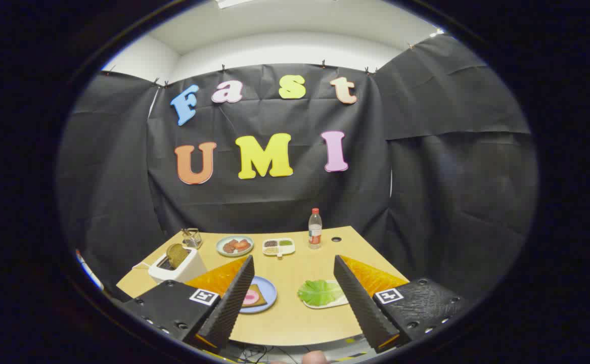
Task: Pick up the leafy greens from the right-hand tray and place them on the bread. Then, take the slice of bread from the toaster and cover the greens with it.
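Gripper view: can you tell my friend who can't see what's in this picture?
The hand-held gripper hangs open above a wooden table, holding nothing. Between its fingers lie a blue plate with bread and a tray of leafy greens. Beside the plate stands a white toaster with a slice of bread sticking up.

Your gripper (295, 298) hangs level at the near edge, jaws spread wide apart, gripping nothing, pointing toward the far side.
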`<state>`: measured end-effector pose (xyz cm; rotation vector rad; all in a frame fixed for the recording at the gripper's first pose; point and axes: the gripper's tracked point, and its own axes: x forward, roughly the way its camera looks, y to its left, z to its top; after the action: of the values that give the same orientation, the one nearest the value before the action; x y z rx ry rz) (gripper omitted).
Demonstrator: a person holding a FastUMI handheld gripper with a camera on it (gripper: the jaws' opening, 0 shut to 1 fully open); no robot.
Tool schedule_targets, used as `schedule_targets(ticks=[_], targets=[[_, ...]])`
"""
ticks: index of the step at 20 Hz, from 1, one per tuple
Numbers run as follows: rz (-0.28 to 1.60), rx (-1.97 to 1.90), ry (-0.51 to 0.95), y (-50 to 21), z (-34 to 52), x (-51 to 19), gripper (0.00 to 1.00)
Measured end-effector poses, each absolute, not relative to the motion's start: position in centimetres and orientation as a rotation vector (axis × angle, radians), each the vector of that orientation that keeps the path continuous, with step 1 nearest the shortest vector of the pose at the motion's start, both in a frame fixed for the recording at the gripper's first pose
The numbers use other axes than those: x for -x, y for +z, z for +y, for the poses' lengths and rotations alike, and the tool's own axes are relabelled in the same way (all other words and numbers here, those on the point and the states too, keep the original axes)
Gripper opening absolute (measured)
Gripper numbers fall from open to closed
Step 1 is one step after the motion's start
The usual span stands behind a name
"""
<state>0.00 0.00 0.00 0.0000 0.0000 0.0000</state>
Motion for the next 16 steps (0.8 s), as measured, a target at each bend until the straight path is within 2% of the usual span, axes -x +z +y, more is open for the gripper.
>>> schedule_targets(ticks=[16], targets=[[-0.002, 0.023, 0.037, 0.2, 0.5, -1.6, 0.96]])
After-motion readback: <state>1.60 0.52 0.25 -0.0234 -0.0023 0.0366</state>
